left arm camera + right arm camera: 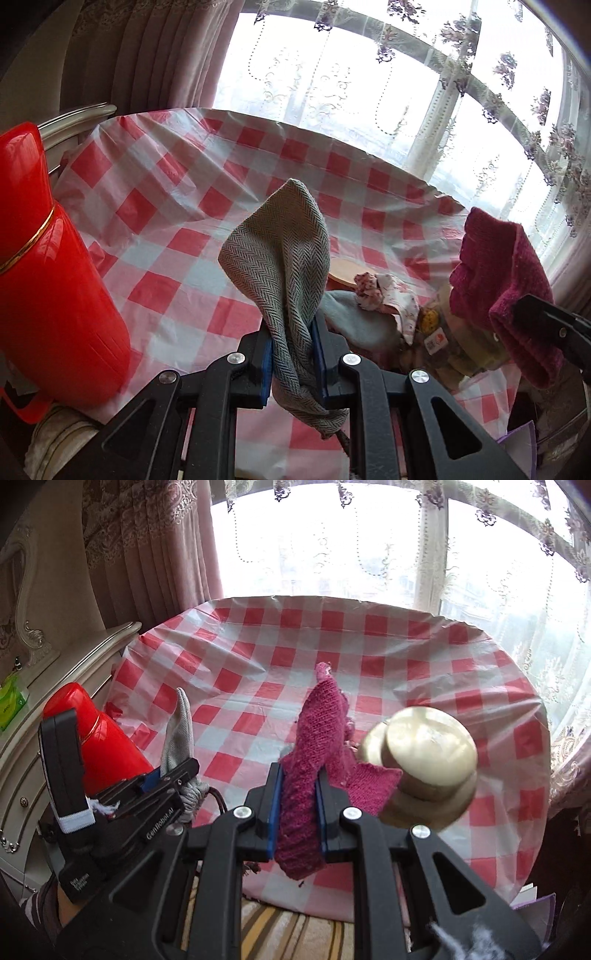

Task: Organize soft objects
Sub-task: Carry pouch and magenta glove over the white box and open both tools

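In the left wrist view my left gripper (291, 330) is shut on a grey herringbone cloth (280, 254), which stands up above the blue pads and hangs below them. At the right edge my right gripper (545, 321) holds a magenta knitted cloth (495, 273). The right wrist view shows that gripper (298, 777) shut on the magenta knit (317, 731). To its left the left gripper (173, 773) holds the grey cloth (181, 727). Both cloths are lifted above the checked tablecloth (177, 206).
A red thermos (48, 280) stands at the table's left edge. A pile with a grey cloth (354, 325), a floral fabric piece (376, 291) and a wooden dish (343, 271) lies at the right. A blurred pale gold round object (424, 757) is beside the knit. A cream dresser (55, 686) stands left, a curtained window behind.
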### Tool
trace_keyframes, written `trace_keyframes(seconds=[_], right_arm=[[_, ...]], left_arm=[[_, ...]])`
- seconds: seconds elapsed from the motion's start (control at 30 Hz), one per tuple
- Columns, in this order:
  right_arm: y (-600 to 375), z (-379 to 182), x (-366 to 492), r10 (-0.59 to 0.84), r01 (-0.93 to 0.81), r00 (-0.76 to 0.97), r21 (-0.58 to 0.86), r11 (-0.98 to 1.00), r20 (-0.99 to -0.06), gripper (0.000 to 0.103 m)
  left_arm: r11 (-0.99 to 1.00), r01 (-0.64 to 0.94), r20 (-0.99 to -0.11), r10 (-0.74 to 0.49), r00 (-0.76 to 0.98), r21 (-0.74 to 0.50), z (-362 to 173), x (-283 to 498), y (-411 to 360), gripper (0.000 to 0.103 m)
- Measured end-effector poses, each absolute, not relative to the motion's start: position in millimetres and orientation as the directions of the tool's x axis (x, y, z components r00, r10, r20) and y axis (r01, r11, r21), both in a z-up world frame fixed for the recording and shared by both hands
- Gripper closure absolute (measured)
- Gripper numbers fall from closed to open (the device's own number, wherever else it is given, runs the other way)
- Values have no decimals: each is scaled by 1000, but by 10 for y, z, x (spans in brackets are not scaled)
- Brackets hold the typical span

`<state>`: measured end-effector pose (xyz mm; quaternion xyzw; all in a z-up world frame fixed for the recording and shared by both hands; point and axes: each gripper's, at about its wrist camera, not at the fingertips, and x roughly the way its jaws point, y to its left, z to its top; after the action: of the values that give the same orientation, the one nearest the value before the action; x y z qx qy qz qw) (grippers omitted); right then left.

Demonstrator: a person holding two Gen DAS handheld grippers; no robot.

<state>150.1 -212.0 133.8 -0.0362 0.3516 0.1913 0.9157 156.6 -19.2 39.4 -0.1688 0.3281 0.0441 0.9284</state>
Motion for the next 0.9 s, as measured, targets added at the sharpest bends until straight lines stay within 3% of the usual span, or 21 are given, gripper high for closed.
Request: trace_keyframes(seconds=[0.33,0.9], right_arm=[[-3120,1190,873,220,-230,691,80,970,-688,83],[-4525,809,125,1,71,644,60,996,-765,83]], left_arm=[[944,33,-619,-241,747,-327,543,1195,-961,84],[813,429,-651,-577,493,-394,535,755,-2498,84]])
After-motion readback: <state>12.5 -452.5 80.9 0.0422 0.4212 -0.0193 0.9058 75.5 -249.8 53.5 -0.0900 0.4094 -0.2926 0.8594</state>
